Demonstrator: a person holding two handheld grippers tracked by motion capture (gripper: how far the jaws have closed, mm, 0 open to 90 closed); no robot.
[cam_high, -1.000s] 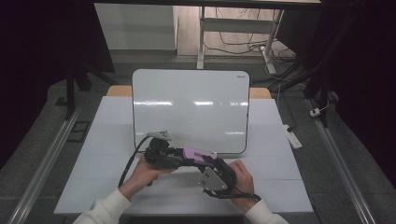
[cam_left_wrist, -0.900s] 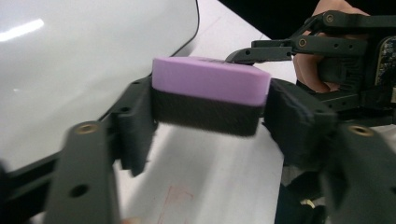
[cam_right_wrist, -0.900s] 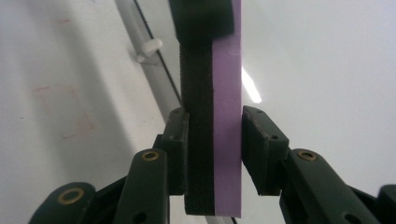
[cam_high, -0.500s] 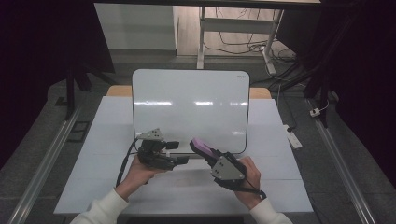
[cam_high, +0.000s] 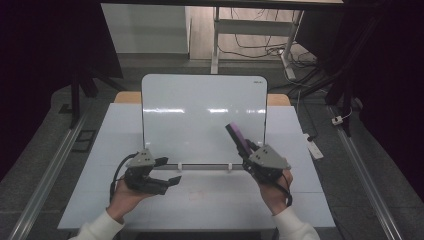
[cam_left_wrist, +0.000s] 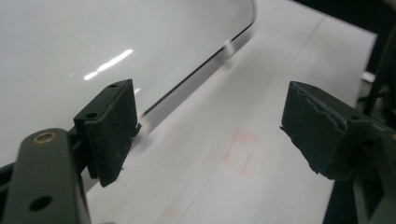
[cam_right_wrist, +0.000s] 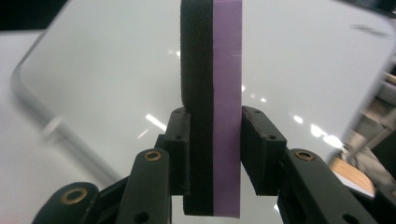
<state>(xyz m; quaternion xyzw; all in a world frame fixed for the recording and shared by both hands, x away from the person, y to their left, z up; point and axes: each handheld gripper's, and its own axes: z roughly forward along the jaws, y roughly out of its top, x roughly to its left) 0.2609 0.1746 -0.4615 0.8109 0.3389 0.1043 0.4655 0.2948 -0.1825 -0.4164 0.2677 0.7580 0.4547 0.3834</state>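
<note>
Eraser (cam_right_wrist: 212, 112) first: it stands on edge between my right fingers (cam_right_wrist: 254, 144), black felt on one side and purple foam on the other, clamped low down so most of it rises above the pads. In the high view the eraser (cam_high: 239, 137) shows at the lower right of the whiteboard (cam_high: 200, 115), tilted up and away from my right gripper (cam_high: 250, 150), in front of the board's face; whether the felt touches the surface I cannot tell. The board stands propped along its bottom edge on the white bench (cam_high: 210, 200), and its face looks clean apart from glare.

My left gripper (cam_high: 167, 172) hangs at the lower left of the frame, just before the board's bottom edge, its fingers (cam_left_wrist: 112, 128) spread wide with nothing between them, above the bare bench with faint reddish marks.

I judge the step in hand to be bringing the eraser to the board for a wipe. The next move calls for turning my right wrist so the black felt, not the purple back, lies flat on the surface, then pressing lightly and sweeping across. The board only leans on small feet, so my free left gripper could steady it.
</note>
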